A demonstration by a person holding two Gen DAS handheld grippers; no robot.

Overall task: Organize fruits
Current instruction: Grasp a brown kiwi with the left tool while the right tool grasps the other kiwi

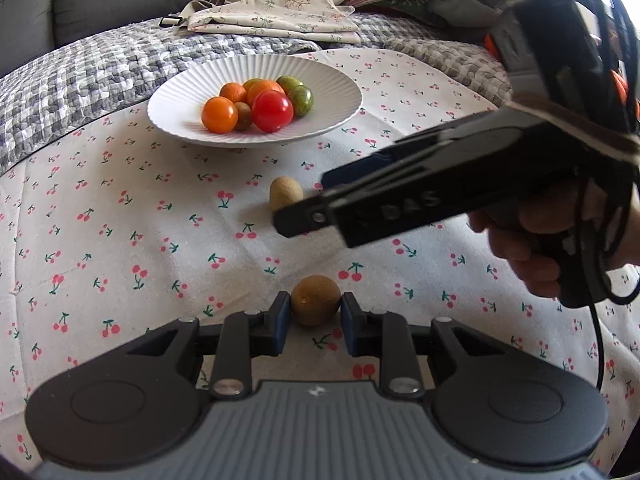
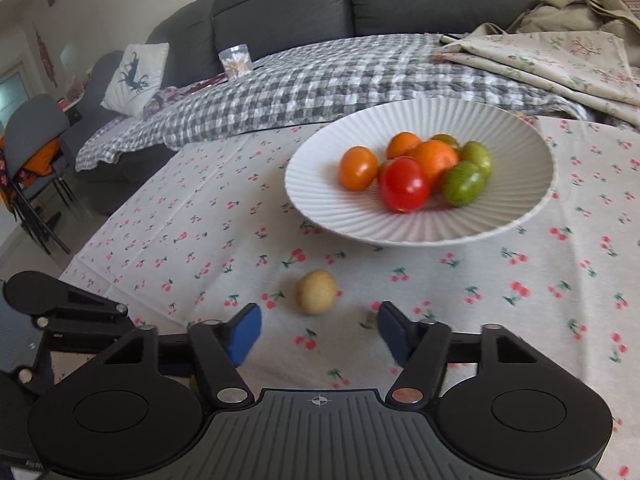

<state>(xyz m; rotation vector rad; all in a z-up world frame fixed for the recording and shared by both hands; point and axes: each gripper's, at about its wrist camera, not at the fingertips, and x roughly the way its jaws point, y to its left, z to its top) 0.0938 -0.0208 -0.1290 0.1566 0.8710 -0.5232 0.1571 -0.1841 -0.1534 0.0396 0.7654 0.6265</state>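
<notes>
Fruit-gathering was in hand: two kiwis lay on the cherry-print cloth (image 1: 120,240) over the bench, short of the ribbed white bowl (image 1: 188,80) that already held the tomatoes (image 1: 272,111).

The left hand-held gripper (image 1: 315,312) had its blue pads pressed on either side of the nearer, browner kiwi (image 1: 315,300), which sat low on the cloth. By my reading that fruit was clamped but not yet lifted.

The right hand-held gripper (image 2: 319,330) stood apart, its fingers (image 2: 242,334) wide on either side of empty cloth, with the paler kiwi (image 2: 316,292) just ahead of the tips and not between them. In the left wrist view its near finger hid part of that kiwi, so contact there could not be told; the right wrist view showed none.

Next, I judged, the left hand needed to raise its kiwi clear and carry it up over the bowl's near rim, releasing gently so the piled tomatoes were not knocked. The right needed to push forward until the paler kiwi sat between its pads, then close on it.
</notes>
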